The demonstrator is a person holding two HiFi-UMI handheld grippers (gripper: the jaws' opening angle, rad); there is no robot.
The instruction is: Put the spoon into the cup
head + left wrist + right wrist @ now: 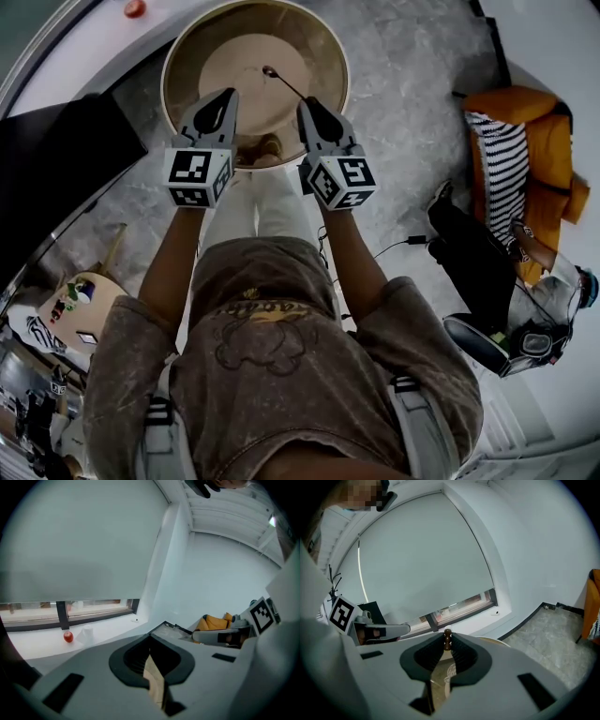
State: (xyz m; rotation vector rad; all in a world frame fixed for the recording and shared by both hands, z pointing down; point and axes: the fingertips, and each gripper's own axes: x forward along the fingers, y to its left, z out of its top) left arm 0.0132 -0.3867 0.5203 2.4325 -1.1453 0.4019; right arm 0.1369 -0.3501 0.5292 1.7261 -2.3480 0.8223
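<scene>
In the head view both grippers hang over a round tan table (202, 42). My right gripper (307, 103) is shut on a thin dark spoon (281, 82), which juts past the tips toward the table's middle. In the right gripper view the spoon's brown beaded end (447, 638) stands up between the pinched pads of that gripper (447, 645). A pale patterned thing (450, 673) shows through the gap below; I cannot tell whether it is the cup. My left gripper (228, 97) hangs beside the right one, its jaws (151, 644) together with nothing between them.
A red apple (68, 636) and a small white object (85, 632) sit on the window sill beyond the table. An orange seat with striped cloth (525, 141) and another person (487, 272) are at the right. A black slab (56, 159) lies left.
</scene>
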